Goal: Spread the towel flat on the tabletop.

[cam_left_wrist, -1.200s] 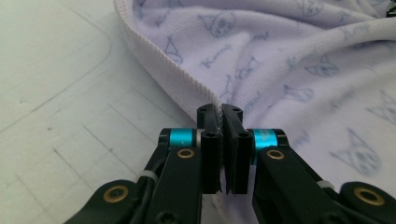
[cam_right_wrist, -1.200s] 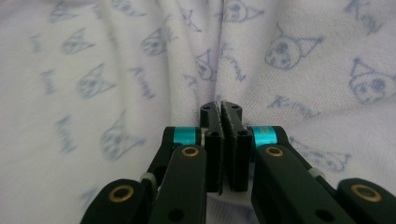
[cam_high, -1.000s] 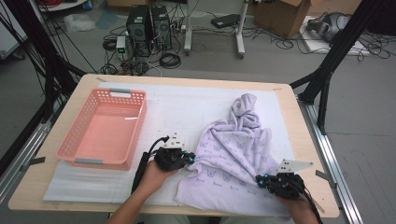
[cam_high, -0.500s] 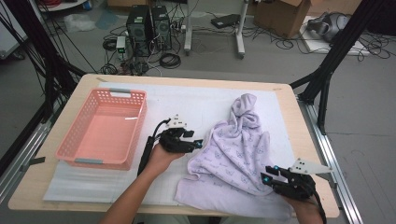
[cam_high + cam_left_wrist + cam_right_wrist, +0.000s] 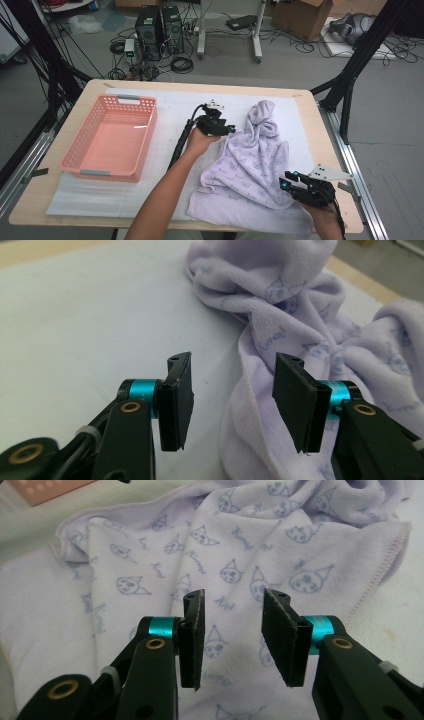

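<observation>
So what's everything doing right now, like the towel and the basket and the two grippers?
Towel: crumpled, partly folded over itself, lying on the white mat.
Basket: upright on the mat, empty.
Left gripper: open, at the towel's left edge, nothing pinched; jaws have just been closing a little.
Right gripper: open, over the towel's near right corner, nothing pinched.

we see the basket (image 5: 111,137) on the table's (image 5: 65,120) left half, the towel (image 5: 252,165) right of it on the mat (image 5: 170,107), computer towers (image 5: 160,25) on the floor behind.
</observation>
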Demonstrator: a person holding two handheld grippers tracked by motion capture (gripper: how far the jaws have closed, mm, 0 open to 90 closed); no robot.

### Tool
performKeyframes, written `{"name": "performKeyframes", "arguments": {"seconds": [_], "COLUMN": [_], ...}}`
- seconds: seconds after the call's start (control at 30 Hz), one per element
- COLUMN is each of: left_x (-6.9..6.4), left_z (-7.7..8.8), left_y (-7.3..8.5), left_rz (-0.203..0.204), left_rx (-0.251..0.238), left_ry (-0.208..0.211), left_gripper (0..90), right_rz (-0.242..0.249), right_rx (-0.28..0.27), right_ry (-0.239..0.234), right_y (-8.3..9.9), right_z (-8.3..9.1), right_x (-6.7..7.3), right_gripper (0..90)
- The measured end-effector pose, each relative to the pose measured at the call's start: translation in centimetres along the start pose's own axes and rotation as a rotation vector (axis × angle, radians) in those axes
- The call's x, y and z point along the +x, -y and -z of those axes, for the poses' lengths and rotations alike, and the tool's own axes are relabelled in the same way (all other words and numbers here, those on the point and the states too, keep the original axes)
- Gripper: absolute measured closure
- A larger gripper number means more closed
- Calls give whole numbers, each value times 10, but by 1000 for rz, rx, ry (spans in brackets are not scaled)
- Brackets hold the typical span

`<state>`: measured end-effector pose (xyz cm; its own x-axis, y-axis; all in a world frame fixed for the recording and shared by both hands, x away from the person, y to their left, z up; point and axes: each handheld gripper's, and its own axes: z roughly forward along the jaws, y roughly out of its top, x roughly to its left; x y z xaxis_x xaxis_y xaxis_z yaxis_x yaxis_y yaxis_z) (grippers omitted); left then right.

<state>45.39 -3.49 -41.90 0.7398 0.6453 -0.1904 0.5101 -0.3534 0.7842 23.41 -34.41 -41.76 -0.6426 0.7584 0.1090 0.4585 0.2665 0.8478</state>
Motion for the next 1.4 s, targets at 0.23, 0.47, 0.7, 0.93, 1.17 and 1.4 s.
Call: {"name": "performKeyframes", "arguments": {"seconds": [0.23, 0.47, 0.7, 0.93, 1.17, 1.4], "left_x": [-12, -8, -5, -11, -22, -23], "left_z": [-29, -3, 44, 97, 125, 132], "left_y": [7, 21, 52, 80, 109, 132], "left_rz": [-74, -42, -8, -25, -6, 10], "left_rx": [121, 92, 18, -67, -122, -151], "left_ry": [-23, -74, -92, -129, -98, -36], "left_gripper": [758, 874, 874, 874, 873, 872], "right_rz": [-10, -14, -7, -42, -62, -106], "right_rx": [-5, -4, 10, 7, 75, 188], "right_ry": [7, 6, 11, 107, 247, 206], "right_y": [4, 4, 1, -19, -50, -50], "right_z": [1, 0, -8, -23, -60, -95], "right_x": [-5, -5, -3, -20, -44, -65], "right_gripper": [607, 608, 608, 607, 528, 574]}}
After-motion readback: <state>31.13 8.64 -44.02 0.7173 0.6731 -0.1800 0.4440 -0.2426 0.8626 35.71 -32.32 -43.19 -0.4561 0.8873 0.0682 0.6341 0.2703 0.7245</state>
